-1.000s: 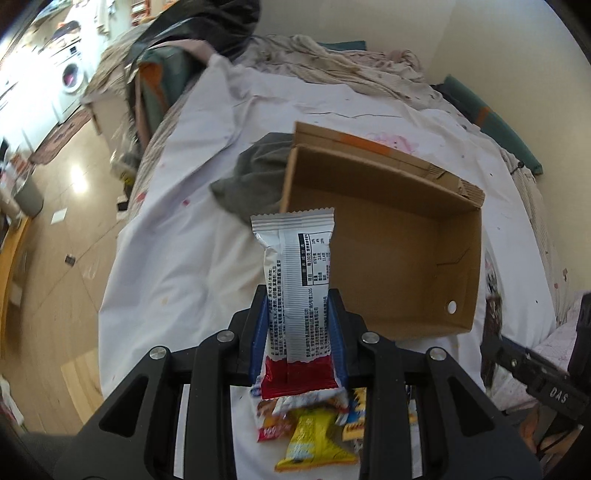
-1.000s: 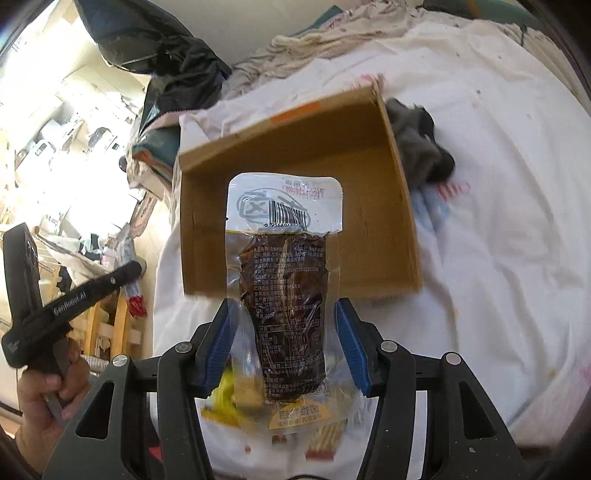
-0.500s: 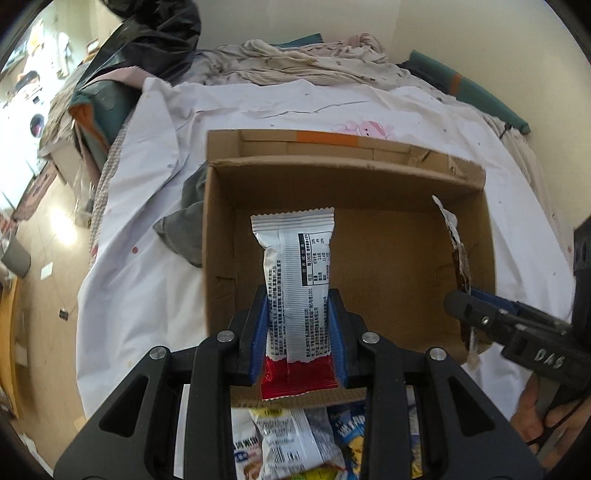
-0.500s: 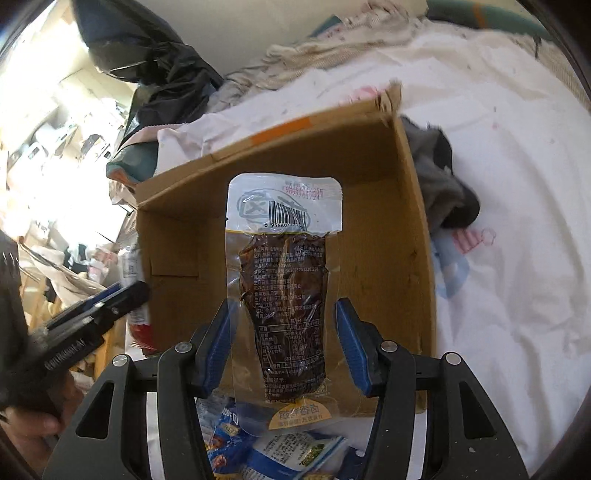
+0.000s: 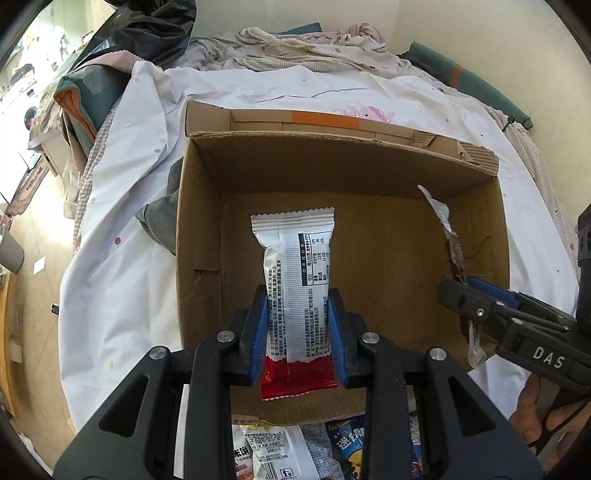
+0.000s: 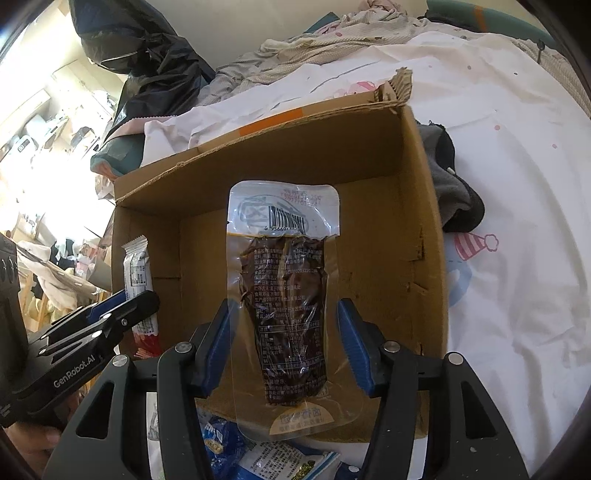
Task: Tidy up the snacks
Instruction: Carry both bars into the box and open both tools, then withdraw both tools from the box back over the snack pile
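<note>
An open cardboard box (image 5: 199,240) lies on a white bed sheet, and both grippers hang over its inside. My left gripper (image 5: 297,295) is shut on a white snack bar (image 5: 295,266) with a red end, held upright above the box floor. My right gripper (image 6: 282,306) has a clear pouch of dark brown food (image 6: 284,266) between its blue pads; the jaws are opening, and the pads still touch the pouch's edges. In the left wrist view, the right gripper (image 5: 461,291) and its pouch (image 5: 443,225) appear edge-on. The right wrist view shows the left gripper (image 6: 147,299) holding the bar (image 6: 136,266) by the box's (image 6: 369,147) left wall.
Several loose snack packets (image 5: 288,454) lie on the sheet at the box's near edge, also seen as packets (image 6: 258,454) under the right gripper. A grey cloth (image 5: 159,221) is bunched against the box's outer side. Black bags (image 5: 147,29) and crumpled bedding lie behind.
Both grippers have moved forward and down from over the snack pile to over the box, each with its snack. The box now fills both views.
</note>
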A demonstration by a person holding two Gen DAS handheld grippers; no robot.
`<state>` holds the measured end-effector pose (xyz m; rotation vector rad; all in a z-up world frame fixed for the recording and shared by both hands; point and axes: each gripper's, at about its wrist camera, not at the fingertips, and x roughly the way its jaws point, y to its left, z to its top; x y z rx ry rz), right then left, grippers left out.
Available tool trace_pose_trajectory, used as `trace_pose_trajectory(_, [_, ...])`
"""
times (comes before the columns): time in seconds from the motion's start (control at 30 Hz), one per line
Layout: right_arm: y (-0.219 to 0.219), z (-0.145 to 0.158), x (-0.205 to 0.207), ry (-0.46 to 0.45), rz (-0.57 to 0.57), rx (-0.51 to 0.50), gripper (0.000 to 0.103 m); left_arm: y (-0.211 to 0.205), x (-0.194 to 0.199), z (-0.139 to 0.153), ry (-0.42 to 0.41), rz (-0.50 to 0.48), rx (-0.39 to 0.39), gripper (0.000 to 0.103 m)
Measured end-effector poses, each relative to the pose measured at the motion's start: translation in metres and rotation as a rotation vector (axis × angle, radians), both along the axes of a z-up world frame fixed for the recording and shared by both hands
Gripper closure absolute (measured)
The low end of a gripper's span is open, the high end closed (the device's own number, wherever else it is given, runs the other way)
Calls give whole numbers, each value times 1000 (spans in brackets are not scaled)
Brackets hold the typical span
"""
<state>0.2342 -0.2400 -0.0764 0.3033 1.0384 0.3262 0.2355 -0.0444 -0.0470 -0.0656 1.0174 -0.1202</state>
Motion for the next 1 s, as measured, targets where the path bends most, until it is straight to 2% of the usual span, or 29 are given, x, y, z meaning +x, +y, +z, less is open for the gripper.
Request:
trace_pose_trajectory(0.4, [4, 1, 2, -9, 10, 31, 41, -2, 1, 0, 4, -1, -17, 74])
trace_pose_trajectory(0.47, [1, 4, 1, -20, 0, 55, 25, 0, 1, 0, 11, -1, -29, 64])
trace_pose_trajectory(0.5, [0, 6, 1, -30, -6, 63, 12, 0, 1, 0, 11, -1, -35, 52])
trace_pose_trajectory(0.53, [-2, 9, -1, -51, -19, 73, 8, 1, 1, 1, 11, -1, -39, 36])
trace_pose_trajectory(0.6, [-3, 13, -2, -71, -23, 77, 8, 4, -1, 3, 2, 9, -55, 21])
trace_pose_trajectory(0.63, [-3, 14, -2, -72, -18, 80, 8, 6, -2, 4, -9, 15, -60, 19])
trace_pose_trajectory(0.8, [-7, 16, -1, -60, -27, 92, 8, 10, -3, 6, -27, 29, -70, 18])
trace_pose_trajectory(1.0, [-8, 27, -6, -92, -38, 92, 8, 12, -12, 16, -79, 41, -44, 18])
